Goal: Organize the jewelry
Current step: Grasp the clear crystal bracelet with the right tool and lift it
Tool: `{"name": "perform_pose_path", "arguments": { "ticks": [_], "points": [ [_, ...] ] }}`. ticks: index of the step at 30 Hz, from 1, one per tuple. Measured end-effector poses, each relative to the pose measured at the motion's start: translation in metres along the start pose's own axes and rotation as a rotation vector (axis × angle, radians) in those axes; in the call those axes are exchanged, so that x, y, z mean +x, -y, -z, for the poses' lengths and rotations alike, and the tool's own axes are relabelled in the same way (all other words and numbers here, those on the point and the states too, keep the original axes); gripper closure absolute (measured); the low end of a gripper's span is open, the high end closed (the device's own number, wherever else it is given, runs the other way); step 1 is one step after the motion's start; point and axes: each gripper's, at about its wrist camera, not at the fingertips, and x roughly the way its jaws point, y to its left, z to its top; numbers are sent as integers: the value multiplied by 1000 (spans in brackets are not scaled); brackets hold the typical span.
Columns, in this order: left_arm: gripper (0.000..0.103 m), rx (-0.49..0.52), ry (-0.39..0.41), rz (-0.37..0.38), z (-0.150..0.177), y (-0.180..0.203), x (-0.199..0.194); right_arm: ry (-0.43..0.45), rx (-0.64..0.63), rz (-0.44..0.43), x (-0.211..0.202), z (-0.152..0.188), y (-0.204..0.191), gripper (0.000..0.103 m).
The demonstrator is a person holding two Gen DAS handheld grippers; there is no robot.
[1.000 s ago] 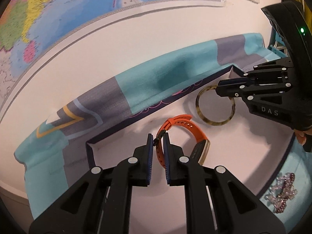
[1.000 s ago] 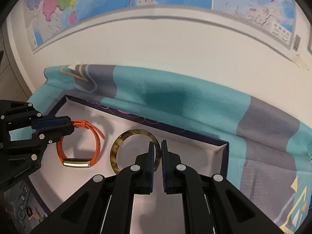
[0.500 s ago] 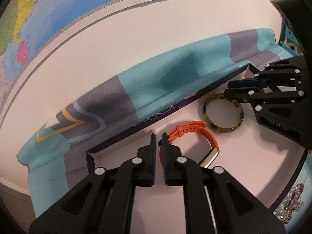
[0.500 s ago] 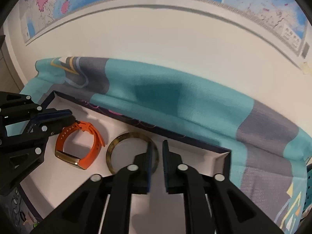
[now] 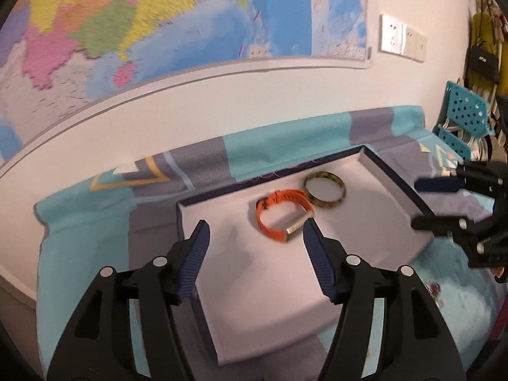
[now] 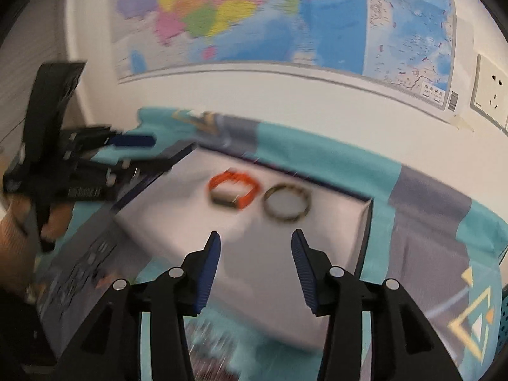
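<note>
An orange wristband [image 5: 282,214] [image 6: 233,189] and a mottled tortoiseshell bangle [image 5: 324,188] [image 6: 287,202] lie side by side on the white floor of a shallow dark-rimmed box [image 5: 393,174] [image 6: 365,231]. My left gripper [image 5: 254,231] hangs above the box's near part, well back from the wristband; its jaws are opening with nothing between them. My right gripper [image 6: 254,241] is likewise drawn back above the box, jaws opening and empty. Each gripper shows in the other's view: the right gripper [image 5: 444,203] at the right edge, the left gripper [image 6: 127,155] at the left, in a hand.
The box sits on a teal and grey patterned cloth [image 5: 285,139] against a white wall with a map [image 5: 158,31]. Beaded jewelry [image 5: 433,290] lies on the cloth by the box's near right corner. A dark lid or board [image 6: 85,270] lies left of the box.
Both grippers have let go, pulled back and risen from the box, and their jaws have gone from shut to spread. The wristband and bangle now lie free on the box floor.
</note>
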Motion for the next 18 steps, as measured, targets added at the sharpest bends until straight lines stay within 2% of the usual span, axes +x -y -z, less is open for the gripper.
{"name": "perform_pose_path", "arguments": {
  "ticks": [8,14,18],
  "points": [
    [40,11,-1,10,50,15,-33,-84,0,-89,-15,55,-34,60],
    [39,-20,-7,22,79,19,-48,-131,28,-73,-5,75,-42,73],
    [39,-19,-13,15,93,24,-53,-140,50,-67,0,80,-40,87]
  ]
}}
